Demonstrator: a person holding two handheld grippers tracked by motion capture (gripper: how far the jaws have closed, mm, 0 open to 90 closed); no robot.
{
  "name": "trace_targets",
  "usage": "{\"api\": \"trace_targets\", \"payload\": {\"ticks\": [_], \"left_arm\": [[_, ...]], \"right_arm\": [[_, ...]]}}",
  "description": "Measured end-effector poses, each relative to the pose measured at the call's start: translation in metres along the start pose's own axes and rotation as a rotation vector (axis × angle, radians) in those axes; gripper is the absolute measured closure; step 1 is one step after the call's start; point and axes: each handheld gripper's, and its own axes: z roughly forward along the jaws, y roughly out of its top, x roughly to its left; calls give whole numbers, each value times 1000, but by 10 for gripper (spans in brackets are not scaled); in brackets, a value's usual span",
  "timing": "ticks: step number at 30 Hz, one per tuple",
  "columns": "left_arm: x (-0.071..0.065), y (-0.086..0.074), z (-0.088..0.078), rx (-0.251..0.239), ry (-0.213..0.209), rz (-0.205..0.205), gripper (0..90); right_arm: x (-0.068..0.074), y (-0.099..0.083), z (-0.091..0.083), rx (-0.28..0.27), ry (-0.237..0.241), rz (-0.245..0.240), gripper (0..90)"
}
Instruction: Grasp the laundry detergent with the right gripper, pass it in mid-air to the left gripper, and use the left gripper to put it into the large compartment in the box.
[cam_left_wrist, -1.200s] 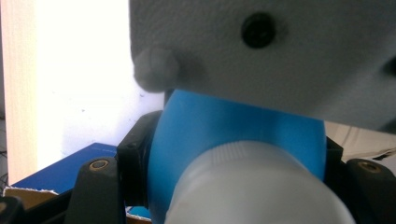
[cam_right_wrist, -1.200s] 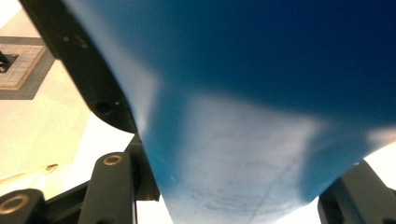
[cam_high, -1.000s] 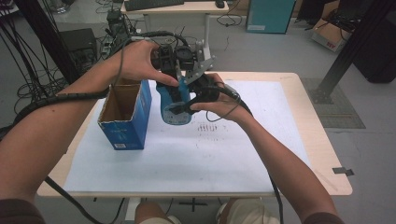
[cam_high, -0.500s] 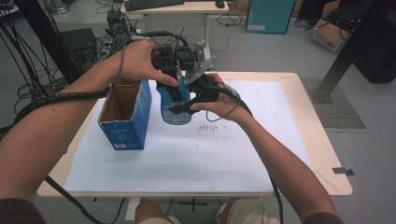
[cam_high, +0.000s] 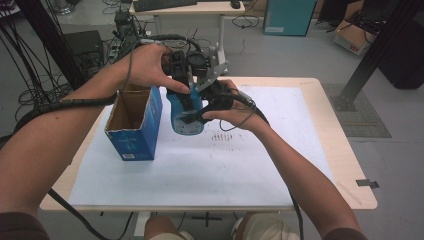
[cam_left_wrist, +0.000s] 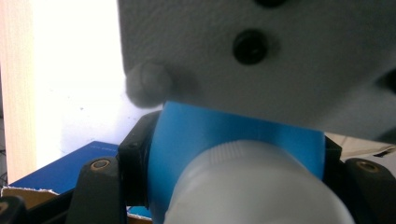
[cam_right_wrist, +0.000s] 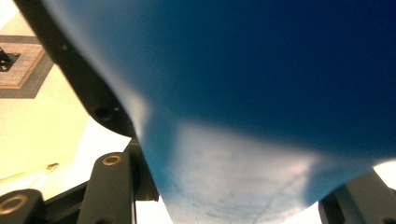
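Observation:
A blue pouch (cam_high: 186, 111) with a white screw cap (cam_left_wrist: 252, 186) is held upright over the white sheet, just right of the box. My left gripper (cam_high: 184, 75) comes down on it from above. In the left gripper view my left gripper (cam_left_wrist: 233, 149) is shut on the pouch (cam_left_wrist: 224, 135) just behind the cap. My right gripper (cam_high: 206, 102) grips the pouch from the right side. In the right gripper view the blue pouch body (cam_right_wrist: 243, 93) is pinched between the black jaws of my right gripper (cam_right_wrist: 233, 191).
An open blue cardboard box (cam_high: 133, 121) stands left of the pouch. A white sheet (cam_high: 210, 165) with small pen marks covers the wooden table (cam_high: 345, 165). The other gripper's grey plate (cam_left_wrist: 280, 60) hangs close above the pouch. Cables trail from both grippers.

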Motion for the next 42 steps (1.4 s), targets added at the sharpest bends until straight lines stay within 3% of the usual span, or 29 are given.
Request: {"api": "trace_targets", "payload": {"ticks": [2,3,12,13,19,42], "left_arm": [[1,0,-1,14,-3,15,367],[5,1,-4,61,1,78,367],[5,1,-3,59,2,75,370],[6,1,-4,80,-14,75,370],[6,1,-4,89,-10,78,371],[5,6,-2,82,-17,79,373]], "right_arm": [[0,0,1,-2,4,2,431],[-1,0,1,-2,6,3,430],[-1,-1,1,-6,25,11,428],[-1,-1,1,-7,25,7,427],[-1,-2,3,-15,30,5,426],[0,-5,-1,-15,38,29,421]]}}
